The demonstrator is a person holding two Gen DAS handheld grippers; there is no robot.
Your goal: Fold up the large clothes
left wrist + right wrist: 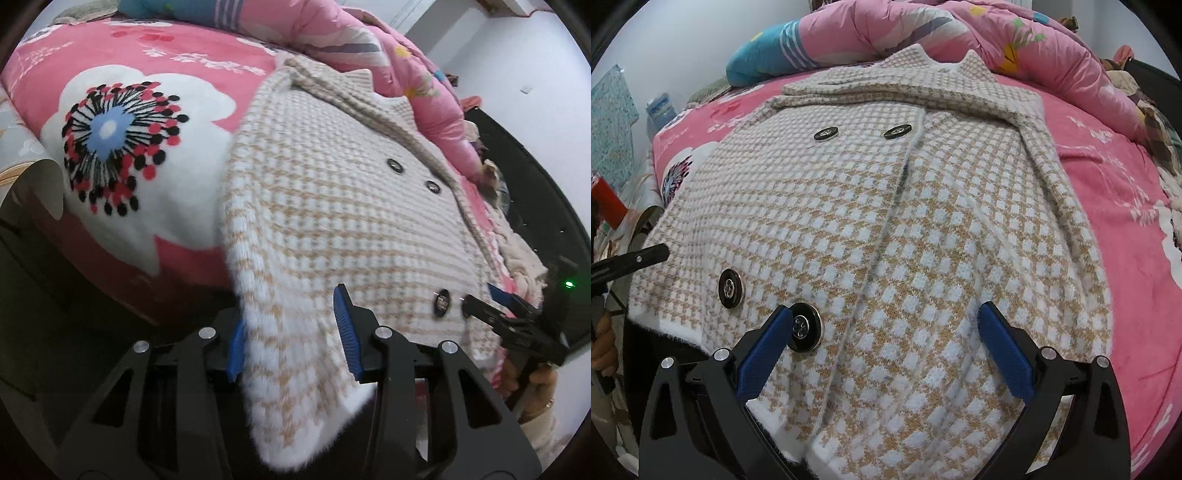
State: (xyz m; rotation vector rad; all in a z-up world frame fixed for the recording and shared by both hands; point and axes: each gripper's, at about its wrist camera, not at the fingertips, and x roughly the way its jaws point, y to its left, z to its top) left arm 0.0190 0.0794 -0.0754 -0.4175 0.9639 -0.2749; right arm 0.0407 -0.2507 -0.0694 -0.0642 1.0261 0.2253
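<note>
The checked coat (871, 221) is lying flat on the bed (192, 74), long axis toward 12 o'clock. The left hand-held gripper (291, 332) is straddling its corner hem, not clamping; the right hand-held gripper (886, 339) is hovering spread.

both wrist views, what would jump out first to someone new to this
A tan-and-white checked knit coat with black buttons lies flat on a pink flowered bedspread, filling both views. The left gripper straddles its hem corner, while the right gripper hangs open over the hem.
</note>
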